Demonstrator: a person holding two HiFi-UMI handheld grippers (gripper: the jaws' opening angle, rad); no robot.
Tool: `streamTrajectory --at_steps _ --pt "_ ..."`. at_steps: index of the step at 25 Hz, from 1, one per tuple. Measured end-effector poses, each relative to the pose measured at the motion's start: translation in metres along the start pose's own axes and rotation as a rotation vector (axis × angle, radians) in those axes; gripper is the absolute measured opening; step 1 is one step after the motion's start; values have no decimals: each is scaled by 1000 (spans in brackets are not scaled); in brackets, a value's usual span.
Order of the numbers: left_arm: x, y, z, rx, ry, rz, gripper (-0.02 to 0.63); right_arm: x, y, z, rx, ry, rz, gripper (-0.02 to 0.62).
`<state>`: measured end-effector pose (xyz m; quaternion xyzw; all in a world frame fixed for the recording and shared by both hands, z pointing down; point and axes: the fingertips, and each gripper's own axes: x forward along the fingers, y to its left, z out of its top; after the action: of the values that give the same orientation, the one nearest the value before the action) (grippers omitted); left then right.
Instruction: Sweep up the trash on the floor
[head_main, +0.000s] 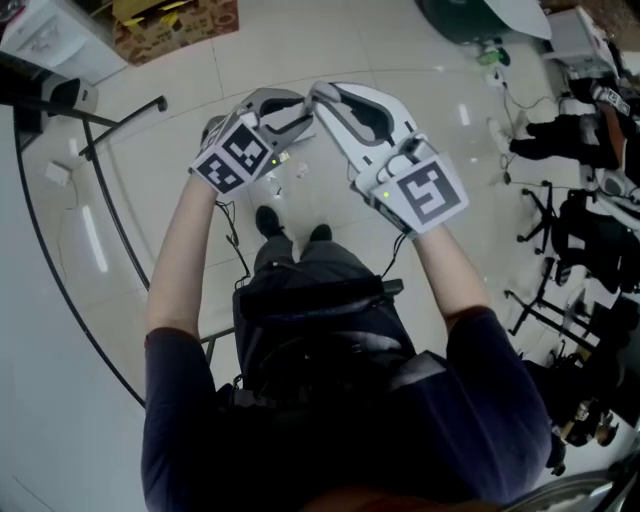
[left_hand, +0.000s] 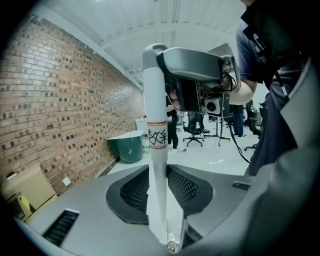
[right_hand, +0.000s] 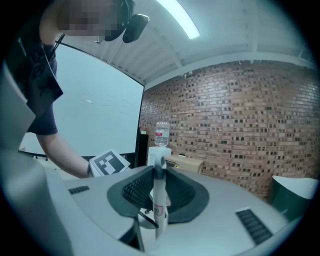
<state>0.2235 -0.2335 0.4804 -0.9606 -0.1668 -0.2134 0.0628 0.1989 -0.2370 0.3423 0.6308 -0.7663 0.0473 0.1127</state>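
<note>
— So, what is taking up most of the scene?
— A pale tiled floor (head_main: 330, 50) is spreading out under the person (head_main: 330, 400), who is standing and looking down past both arms.
— And the tools?
— The left gripper (head_main: 290, 112) and right gripper (head_main: 325, 100) are meeting almost tip to tip in front of the chest. Both are clamping the same white handle (left_hand: 154, 150). The right one is pinching it just under its grey-capped top end, and the left one is squeezing it lower down, below the red-banded label (left_hand: 157, 136).
— Why two grips on one stick?
— I am guessing it is a broom's handle, though no view is showing its head. Gripping one above the other is probably giving leverage, with the upper grip acting as a pivot and the lower one driving the stroke.
— Where is the trash (head_main: 277, 195) lying?
— It is lying as small pale scraps on the floor just ahead of the dark shoes (head_main: 268, 221), beneath the grippers. Holding the handle over them is, I judge, keeping the sweep where it is needed.
</note>
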Motion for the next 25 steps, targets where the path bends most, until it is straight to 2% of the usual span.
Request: streamTrajectory --at_steps 3,6,9,12,13,18,25 --pt "-20 -1 24 -24 -58 59 158 -11 8 30 -10 -49 39 89" --pt "-37 -14 39 -38 -94 71 195 -26 22 52 -12 -88 78 88" --pt "-46 -25 55 -8 -110 90 195 -41 28 73 -13 -134 110 87" --pt "-58 -40 66 34 -110 109 90 -54 36 88 -6 -178 151 86" --pt "-62 -45 70 36 -113 115 80 -59 38 91 -3 -192 167 86" --pt "-77 -64 83 10 -115 186 84 -83 52 103 -18 -262 273 86" --pt "-76 -111 94 7 -35 314 83 -136 72 97 -64 -283 393 103"
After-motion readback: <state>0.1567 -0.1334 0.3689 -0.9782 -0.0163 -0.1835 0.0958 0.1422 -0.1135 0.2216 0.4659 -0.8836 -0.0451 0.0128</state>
